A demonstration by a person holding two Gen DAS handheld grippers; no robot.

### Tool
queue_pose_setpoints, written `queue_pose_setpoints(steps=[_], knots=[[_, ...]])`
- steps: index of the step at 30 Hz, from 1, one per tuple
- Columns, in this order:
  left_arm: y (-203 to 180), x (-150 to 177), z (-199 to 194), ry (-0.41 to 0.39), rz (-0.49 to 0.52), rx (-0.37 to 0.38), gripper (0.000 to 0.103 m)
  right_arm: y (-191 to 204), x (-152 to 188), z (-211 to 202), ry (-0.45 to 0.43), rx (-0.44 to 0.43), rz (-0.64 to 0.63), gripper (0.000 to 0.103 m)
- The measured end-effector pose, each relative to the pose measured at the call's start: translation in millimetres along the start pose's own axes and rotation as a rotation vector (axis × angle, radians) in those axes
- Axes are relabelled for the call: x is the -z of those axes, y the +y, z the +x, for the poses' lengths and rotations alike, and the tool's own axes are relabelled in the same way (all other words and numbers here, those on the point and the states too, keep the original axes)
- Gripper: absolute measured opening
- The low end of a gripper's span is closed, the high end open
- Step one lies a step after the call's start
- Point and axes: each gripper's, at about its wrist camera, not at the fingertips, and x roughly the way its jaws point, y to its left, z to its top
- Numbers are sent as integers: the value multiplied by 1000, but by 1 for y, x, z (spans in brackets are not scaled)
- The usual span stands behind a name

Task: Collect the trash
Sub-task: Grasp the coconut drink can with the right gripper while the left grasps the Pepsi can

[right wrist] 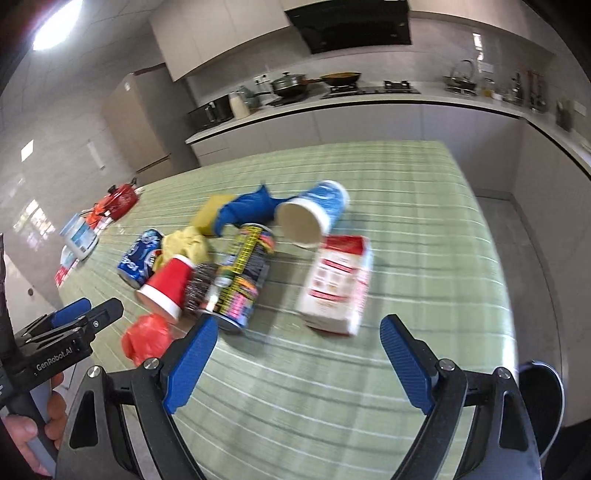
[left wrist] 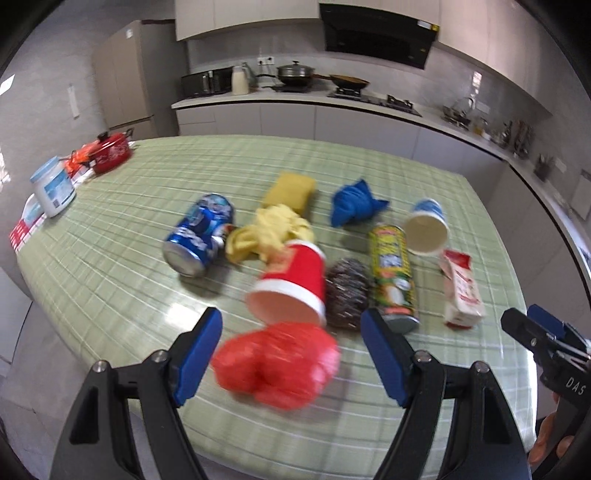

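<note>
Green checked tablecloth [left wrist: 110,236] carries the litter mid-table: white carton [right wrist: 338,282] right, yellow can [left wrist: 391,273], blue can [left wrist: 199,232] left, red cup [left wrist: 291,286], red bag [left wrist: 277,363] nearest. Left gripper [left wrist: 291,354] and right gripper [right wrist: 295,365] gape wide, holding nothing.

A: What kind of room is it?
B: A kitchen: pale cabinets [left wrist: 243,16], a black range hood [left wrist: 376,35] over the stove [left wrist: 373,96], a long white counter [right wrist: 369,101] bending along the right wall.
A: And the near part?
B: A tabletop [right wrist: 424,229] under green checked cloth, a beige fridge [left wrist: 125,77] at the left, grey floor
</note>
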Motion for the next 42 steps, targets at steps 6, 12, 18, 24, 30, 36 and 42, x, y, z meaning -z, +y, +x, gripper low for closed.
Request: queue_pose_setpoints(steps=[6,12,18,24,30,36,42], knots=[[46,-24,29,0,5,11,79,36,-14,33,6,10,21,91],[93,-57,73,15,53,51,79,62,-27,79,21,94,115,91],[113,-78,111,49,84,89,79,72,-35,115,47,184,176,90],[121,-82,139,97,99,121,79,72,-41,140,87,246,181,84],[120,-80,157,142,109,154,79,68,-38,159,135,272,187,76],[120,-77,167,169,128,158,79,66,-33,171,162,268,195,71],[122,-71,174,196,116,168,63,70,-33,174,170,280,162,55]])
